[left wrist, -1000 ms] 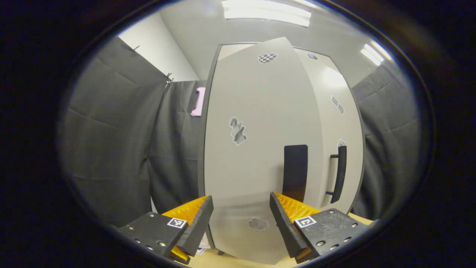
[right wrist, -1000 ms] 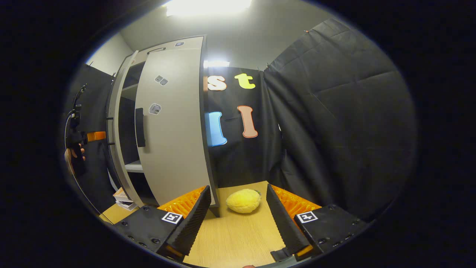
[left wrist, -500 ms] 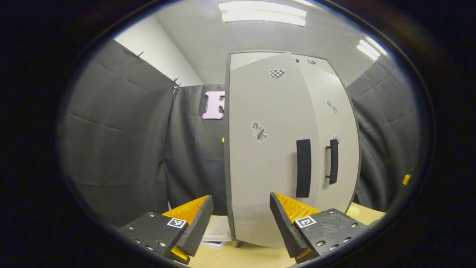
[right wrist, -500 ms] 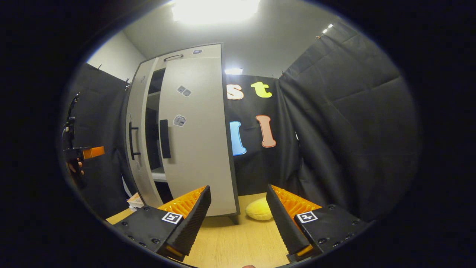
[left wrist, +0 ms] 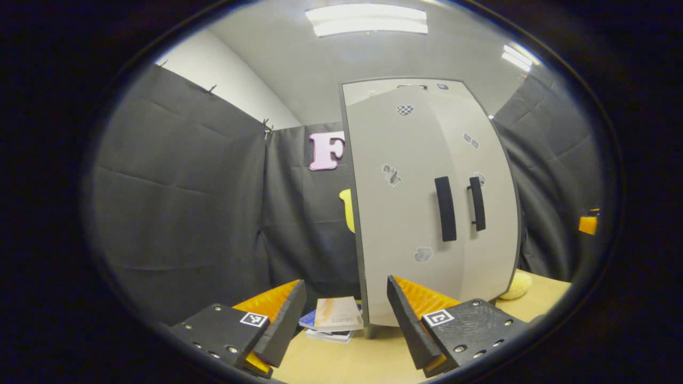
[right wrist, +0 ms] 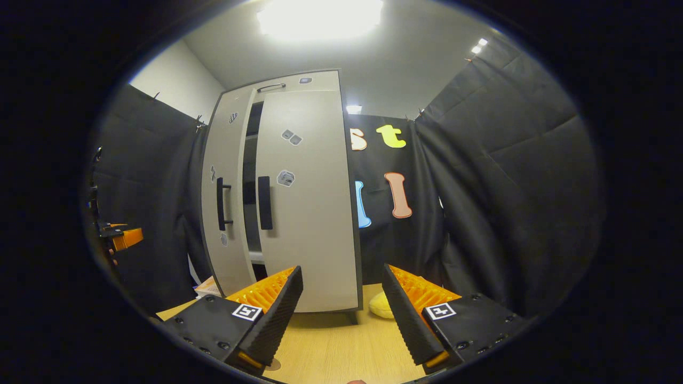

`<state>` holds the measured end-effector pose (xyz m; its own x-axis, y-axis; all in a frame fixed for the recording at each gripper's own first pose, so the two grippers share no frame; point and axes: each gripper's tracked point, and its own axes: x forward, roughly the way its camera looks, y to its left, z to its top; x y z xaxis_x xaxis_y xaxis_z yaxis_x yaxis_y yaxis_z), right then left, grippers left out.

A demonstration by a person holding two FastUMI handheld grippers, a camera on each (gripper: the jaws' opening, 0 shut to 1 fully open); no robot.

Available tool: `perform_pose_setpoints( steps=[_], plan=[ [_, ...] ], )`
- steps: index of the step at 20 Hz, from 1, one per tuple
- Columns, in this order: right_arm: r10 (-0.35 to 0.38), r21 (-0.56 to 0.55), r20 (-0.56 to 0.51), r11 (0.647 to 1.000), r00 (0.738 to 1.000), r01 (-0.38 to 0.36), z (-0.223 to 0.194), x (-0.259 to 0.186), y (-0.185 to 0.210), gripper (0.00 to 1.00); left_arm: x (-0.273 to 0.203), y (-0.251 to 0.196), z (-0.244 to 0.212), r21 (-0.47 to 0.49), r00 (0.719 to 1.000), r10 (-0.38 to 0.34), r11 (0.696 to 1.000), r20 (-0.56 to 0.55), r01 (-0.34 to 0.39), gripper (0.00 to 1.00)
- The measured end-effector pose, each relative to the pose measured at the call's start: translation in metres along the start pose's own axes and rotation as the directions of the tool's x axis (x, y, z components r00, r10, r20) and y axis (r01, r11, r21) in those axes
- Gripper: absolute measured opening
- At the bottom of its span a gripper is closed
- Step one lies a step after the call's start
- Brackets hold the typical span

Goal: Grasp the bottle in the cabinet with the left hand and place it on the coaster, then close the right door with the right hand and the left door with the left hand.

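Both tools, left [left wrist: 341,320] and right [right wrist: 341,314], hang spread wide with nothing in them, back from the cabinet [right wrist: 309,213] because its doors look nearly closed. I cannot see the bottle.

The left gripper [left wrist: 346,320] is held level with its jaws spread wide, gripping nothing. The right gripper [right wrist: 341,312] likewise gapes, unloaded.

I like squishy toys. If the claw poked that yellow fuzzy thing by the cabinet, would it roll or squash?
The yellow fuzzy thing looks soft and plush, so it would probably squash. Its rounded lump shape might wobble or slide on the smooth wooden table rather than roll far. It is likely light.
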<state>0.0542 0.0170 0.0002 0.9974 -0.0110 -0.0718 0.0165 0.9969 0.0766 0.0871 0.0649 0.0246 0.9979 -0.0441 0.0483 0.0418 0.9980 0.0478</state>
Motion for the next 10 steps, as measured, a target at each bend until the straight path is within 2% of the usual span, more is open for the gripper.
perform_pose_setpoints(
  steps=[7, 8, 10],
  plan=[
    [-0.011, 0.015, 0.026, 1.0, 1.0, 0.011, -0.005, -0.014, 0.006, 0.95, -0.044, 0.003, -0.029, -0.023, 1.0, 0.009, 1.0, -0.024, -0.01, 0.94],
    [-0.014, 0.011, 0.037, 1.0, 0.999, 0.014, -0.003, -0.016, 0.006, 0.92, -0.05, 0.003, -0.032, -0.021, 1.0, 0.009, 1.0, -0.028, -0.01, 0.94],
    [-0.008, 0.0, 0.047, 1.0, 0.999, 0.008, -0.003, -0.019, 0.009, 0.95, -0.058, 0.004, -0.037, -0.014, 0.999, 0.007, 1.0, -0.033, -0.008, 0.94]
  ],
)
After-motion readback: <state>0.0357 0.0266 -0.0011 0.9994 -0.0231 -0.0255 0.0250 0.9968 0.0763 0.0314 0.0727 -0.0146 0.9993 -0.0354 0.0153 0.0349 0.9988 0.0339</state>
